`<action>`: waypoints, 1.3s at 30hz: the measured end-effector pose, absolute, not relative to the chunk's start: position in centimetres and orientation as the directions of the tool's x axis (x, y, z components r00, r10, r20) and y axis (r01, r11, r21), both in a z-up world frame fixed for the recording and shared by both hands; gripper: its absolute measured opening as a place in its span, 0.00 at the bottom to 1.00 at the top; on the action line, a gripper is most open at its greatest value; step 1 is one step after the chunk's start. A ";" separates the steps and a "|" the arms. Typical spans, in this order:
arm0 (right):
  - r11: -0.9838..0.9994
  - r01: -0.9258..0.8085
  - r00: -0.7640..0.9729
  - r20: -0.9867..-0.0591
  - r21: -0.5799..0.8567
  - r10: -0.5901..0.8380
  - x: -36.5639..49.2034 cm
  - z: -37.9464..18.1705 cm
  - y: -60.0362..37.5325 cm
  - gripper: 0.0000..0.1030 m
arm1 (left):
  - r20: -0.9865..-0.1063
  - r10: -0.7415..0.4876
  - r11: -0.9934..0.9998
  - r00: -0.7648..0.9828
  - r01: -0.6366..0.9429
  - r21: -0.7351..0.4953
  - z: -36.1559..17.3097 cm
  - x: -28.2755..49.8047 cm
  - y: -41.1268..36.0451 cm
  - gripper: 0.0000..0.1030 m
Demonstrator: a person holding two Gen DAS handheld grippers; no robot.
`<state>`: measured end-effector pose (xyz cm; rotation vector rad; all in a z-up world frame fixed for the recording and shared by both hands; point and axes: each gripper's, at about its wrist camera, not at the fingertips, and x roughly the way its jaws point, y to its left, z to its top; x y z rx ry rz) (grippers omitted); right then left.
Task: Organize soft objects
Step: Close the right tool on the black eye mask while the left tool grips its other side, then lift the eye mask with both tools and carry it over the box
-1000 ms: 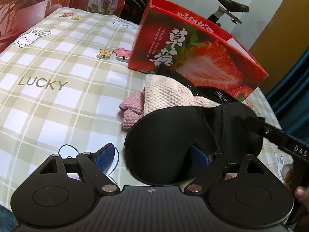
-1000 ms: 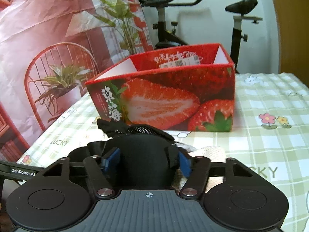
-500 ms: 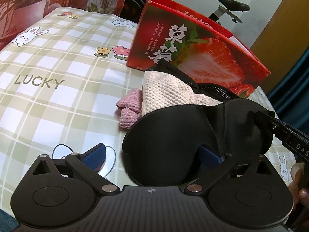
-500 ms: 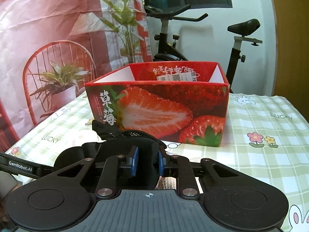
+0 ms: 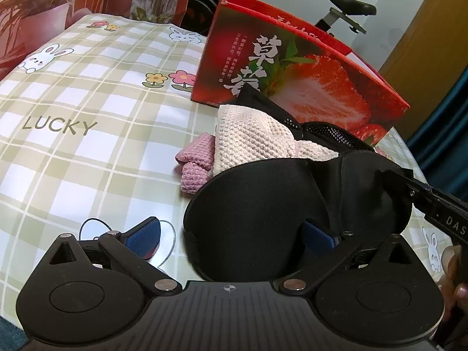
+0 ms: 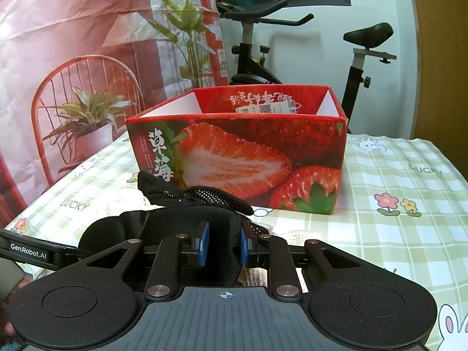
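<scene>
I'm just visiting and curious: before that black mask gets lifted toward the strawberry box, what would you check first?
1. Right gripper jaws pinch the black eye mask: ok.
2. Left gripper jaws spread wide, not pressing the mask: ok.
3. Strawberry box top open: ok.
4. Room inside the box: cannot tell, floor hidden.
5. Mask free of the cream knit cloth and the black mesh piece: cannot tell, they overlap.

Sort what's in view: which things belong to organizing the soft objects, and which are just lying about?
Job: black eye mask, pinched by the right tongs; cream knit cloth; pink knit cloth; black mesh item; open strawberry box; left tongs, wide open.

Lying about: exercise bike; checked tablecloth.
</scene>
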<state>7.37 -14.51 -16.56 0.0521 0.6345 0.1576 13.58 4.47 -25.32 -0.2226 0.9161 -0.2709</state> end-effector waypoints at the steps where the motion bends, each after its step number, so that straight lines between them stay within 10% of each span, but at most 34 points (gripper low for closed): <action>1: 0.987 -0.131 0.792 -0.588 0.098 0.163 7.4 -16.6 -14.5 0.20 | -0.751 -0.322 0.945 0.576 0.143 -0.295 -25.3 13.6 4.4 1.00; 11: 0.986 -0.130 0.783 -0.600 0.101 0.165 7.5 -16.7 -14.5 0.20 | -0.745 -0.384 0.920 0.545 0.160 -0.357 -25.2 13.6 5.2 0.98; 32: 0.986 -0.109 0.808 -0.566 0.129 0.163 6.8 -15.5 -15.0 0.20 | -0.610 -0.450 0.869 0.652 0.165 -0.466 -20.4 12.0 7.8 0.29; 39: 0.984 -0.126 0.821 -0.543 0.127 0.175 6.6 -14.8 -14.8 0.19 | -0.609 -0.450 0.880 0.654 0.209 -0.426 -20.0 11.8 6.7 0.24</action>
